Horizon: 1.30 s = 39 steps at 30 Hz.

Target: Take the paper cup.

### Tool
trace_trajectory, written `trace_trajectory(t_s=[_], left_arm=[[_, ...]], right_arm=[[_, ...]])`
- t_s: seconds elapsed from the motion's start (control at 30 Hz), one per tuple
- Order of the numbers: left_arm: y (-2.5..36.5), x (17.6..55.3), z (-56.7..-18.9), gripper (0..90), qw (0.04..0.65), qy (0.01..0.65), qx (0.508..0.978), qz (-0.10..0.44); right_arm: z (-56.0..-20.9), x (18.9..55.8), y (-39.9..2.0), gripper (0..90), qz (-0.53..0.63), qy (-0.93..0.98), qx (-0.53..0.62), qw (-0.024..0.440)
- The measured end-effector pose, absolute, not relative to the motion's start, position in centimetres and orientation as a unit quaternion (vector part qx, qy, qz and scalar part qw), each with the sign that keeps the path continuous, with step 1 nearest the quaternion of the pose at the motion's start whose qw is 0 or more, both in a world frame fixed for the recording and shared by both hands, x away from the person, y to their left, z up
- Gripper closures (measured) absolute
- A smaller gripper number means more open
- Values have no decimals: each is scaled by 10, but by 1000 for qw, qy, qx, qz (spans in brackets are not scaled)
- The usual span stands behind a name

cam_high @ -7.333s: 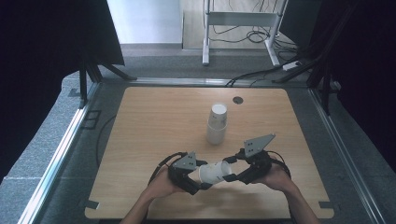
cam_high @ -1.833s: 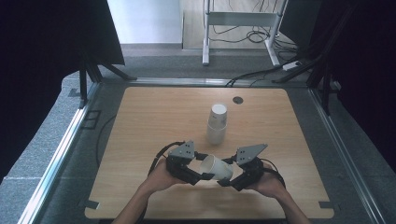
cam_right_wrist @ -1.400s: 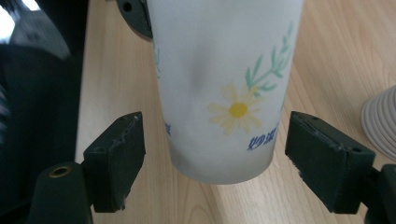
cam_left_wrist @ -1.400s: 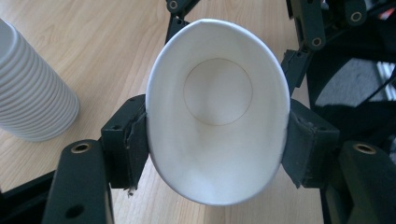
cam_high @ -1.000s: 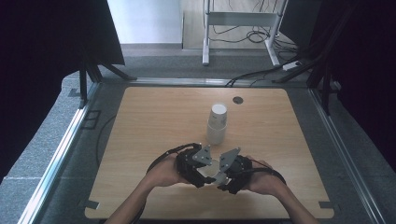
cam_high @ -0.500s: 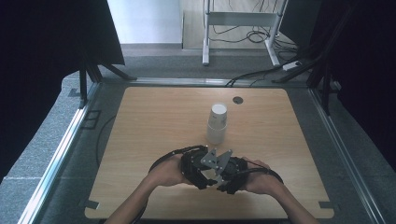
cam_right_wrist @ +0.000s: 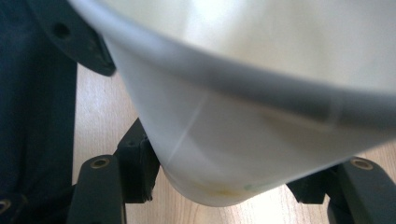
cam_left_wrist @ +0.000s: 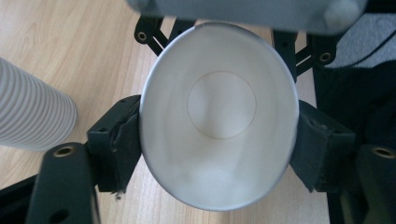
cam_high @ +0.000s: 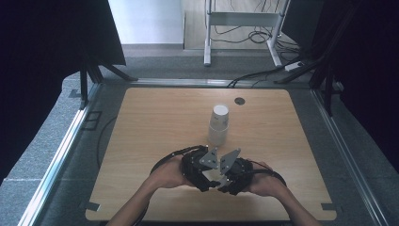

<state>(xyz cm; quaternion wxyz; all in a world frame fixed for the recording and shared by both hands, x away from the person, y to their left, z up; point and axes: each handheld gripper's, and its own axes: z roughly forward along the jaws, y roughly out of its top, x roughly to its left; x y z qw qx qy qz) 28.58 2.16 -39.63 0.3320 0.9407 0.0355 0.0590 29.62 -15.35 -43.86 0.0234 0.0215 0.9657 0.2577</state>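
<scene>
A white paper cup hangs between my two grippers near the table's front edge. In the left gripper view I look straight into the cup's mouth. My left gripper has just been opening. Its pads stand at either side of the cup, just behind the rim. My right gripper has just been closing and is shut on the cup's narrow bottom, with one pad against its wall. In the high view the left gripper and right gripper nearly touch.
A stack of ribbed white cups stands upside down just beyond the grippers, and shows as the stack at the left of the left gripper view. A small dark disc lies on the wooden table at the back.
The two grippers have drawn closer together over the cup and their grey plates now lean toward each other. Further back, the cup lay level between grippers held wider apart.
</scene>
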Motion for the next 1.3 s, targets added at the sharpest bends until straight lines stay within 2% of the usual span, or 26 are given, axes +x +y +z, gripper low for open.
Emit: trace_trajectory(t_s=[0.27,0.6,0.87,1.0,1.23,1.3], left_arm=[[30,289,-395,154,383,60,921,47],[40,292,-402,156,453,80,888,16],[38,291,-406,182,468,81,880,17],[37,289,-405,265,469,71,880,20],[35,287,-403,291,459,63,886,34],[36,287,-402,291,458,65,886,42]], right_arm=[[-436,296,-165,367,319,947,43,9],[-441,293,-173,366,388,920,52,7],[-446,292,-174,366,419,906,59,3],[-448,293,-174,366,422,905,61,2],[-449,293,-173,355,417,907,56,7],[-449,293,-173,329,416,907,56,9]])
